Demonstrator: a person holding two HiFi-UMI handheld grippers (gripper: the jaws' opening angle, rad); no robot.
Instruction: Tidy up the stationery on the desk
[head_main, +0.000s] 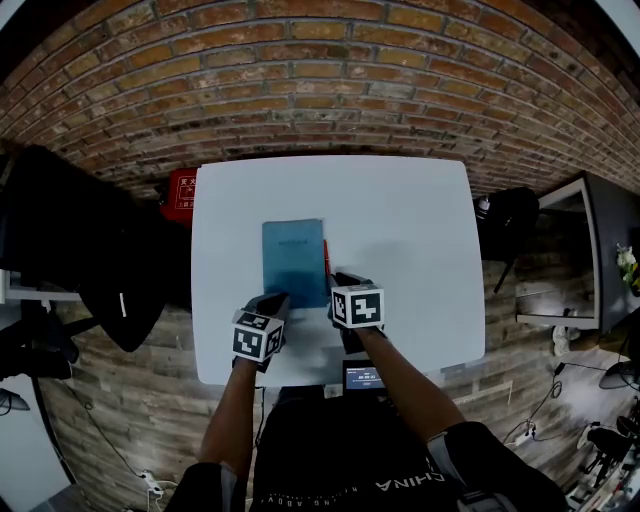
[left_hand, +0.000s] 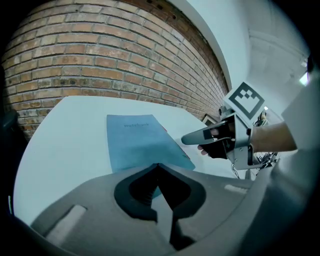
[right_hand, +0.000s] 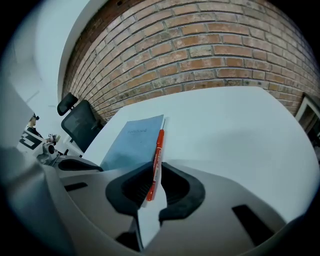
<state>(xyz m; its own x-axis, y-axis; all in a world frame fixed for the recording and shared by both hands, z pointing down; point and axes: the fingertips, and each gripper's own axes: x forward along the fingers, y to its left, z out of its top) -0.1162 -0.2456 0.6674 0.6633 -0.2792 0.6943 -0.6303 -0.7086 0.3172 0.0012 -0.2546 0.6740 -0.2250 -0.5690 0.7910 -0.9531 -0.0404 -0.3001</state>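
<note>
The white desk (head_main: 400, 220) carries a blue notebook (head_main: 293, 262) lying flat, with a red pen (head_main: 326, 262) along its right edge, just beside it. The right gripper (right_hand: 152, 172) points down at the pen's near end. Its jaws stand apart with the pen (right_hand: 157, 155) between them, and the pads do not press on it. The left gripper (left_hand: 159, 167) is clenched and empty, positioned at the notebook's near edge.
</note>
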